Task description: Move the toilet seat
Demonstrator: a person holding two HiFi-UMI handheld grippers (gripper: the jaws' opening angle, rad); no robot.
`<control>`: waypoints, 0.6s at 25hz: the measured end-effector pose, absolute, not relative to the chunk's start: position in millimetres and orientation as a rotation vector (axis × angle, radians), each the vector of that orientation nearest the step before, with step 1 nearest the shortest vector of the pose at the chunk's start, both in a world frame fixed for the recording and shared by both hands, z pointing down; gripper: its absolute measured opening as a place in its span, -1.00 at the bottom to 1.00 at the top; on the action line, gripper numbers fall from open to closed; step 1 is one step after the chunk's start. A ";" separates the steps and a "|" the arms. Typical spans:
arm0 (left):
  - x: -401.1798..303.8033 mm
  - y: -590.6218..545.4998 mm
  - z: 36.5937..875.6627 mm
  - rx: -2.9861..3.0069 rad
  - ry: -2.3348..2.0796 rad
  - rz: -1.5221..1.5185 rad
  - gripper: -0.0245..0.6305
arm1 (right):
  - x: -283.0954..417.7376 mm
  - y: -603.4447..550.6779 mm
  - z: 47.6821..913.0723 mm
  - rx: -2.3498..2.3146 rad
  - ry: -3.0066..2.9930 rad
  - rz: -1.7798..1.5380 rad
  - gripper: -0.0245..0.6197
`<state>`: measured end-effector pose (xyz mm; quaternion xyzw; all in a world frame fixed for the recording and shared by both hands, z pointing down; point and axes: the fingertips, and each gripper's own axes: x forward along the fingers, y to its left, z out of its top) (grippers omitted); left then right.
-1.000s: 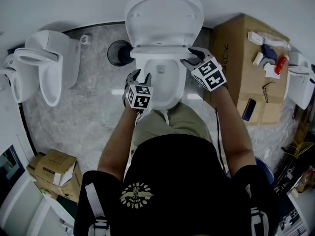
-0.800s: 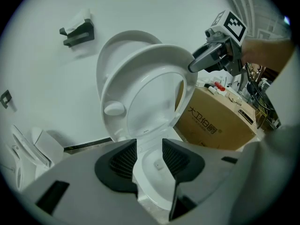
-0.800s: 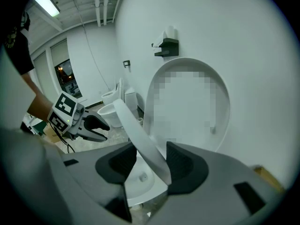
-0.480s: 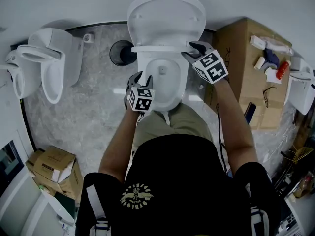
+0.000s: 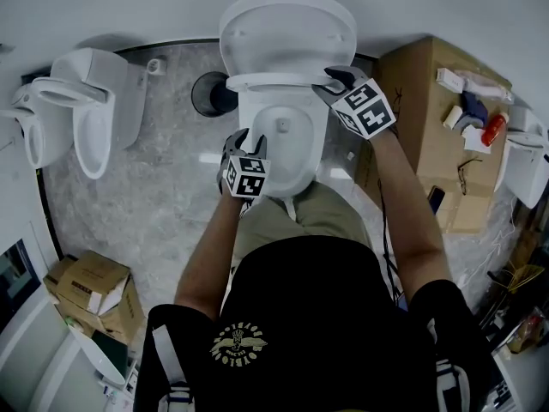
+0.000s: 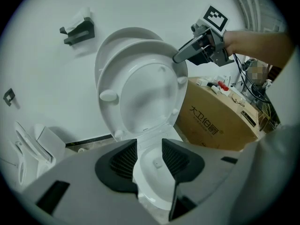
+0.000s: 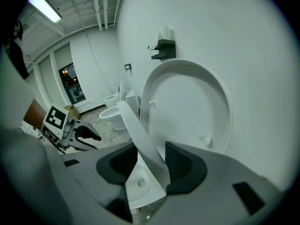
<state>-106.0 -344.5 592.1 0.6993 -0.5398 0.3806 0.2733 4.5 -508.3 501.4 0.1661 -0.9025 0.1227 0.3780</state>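
Grey marbled floor [image 5: 163, 196] and a plain white wall [image 5: 103, 7] frame the work area, with a cardboard box [image 5: 429, 127] just to the right of the toilet bowl [image 5: 287, 144].

1. Toilet seat [image 7: 140, 139]: I read it as a white, glossy oval ring, raised on its hinge at the back of the bowl. It stands steeply, tilted forward and apart from the lid [image 5: 287, 28], which leans against the wall behind it. Small bumpers show on its underside (best seen in the left gripper view).

2. Right gripper [image 5: 330, 82]: I have it at the seat's upper right edge. Its jaws have just been closing, and the seat's rim runs slantwise between them, meeting both dark pads; it is clamped on the rim.

3. Left gripper [image 5: 244, 136]: I hold it over the front left of the bowl. Its jaws stand apart and grasp nothing; only the bowl shows beyond them.
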 end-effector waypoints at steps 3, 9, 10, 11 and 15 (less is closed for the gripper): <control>-102.0 -346.5 591.3 1.877 -1.457 1.021 -0.37 | 1.9 -516.3 500.1 0.418 -2.312 0.305 -0.30; -98.9 -345.4 591.6 1.852 -1.469 1.029 -0.38 | -1.2 -531.4 499.8 0.406 -2.327 0.314 -0.32; -98.9 -345.1 591.9 1.847 -1.471 1.031 -0.38 | -1.4 -533.8 499.7 0.405 -2.329 0.317 -0.33; -98.9 -344.7 592.4 1.842 -1.474 1.032 -0.38 | -1.6 -536.3 499.8 0.403 -2.329 0.317 -0.33; -98.5 -341.4 596.4 1.824 -1.479 1.033 -0.38 | -4.2 -545.7 501.2 0.389 -2.329 0.306 -0.33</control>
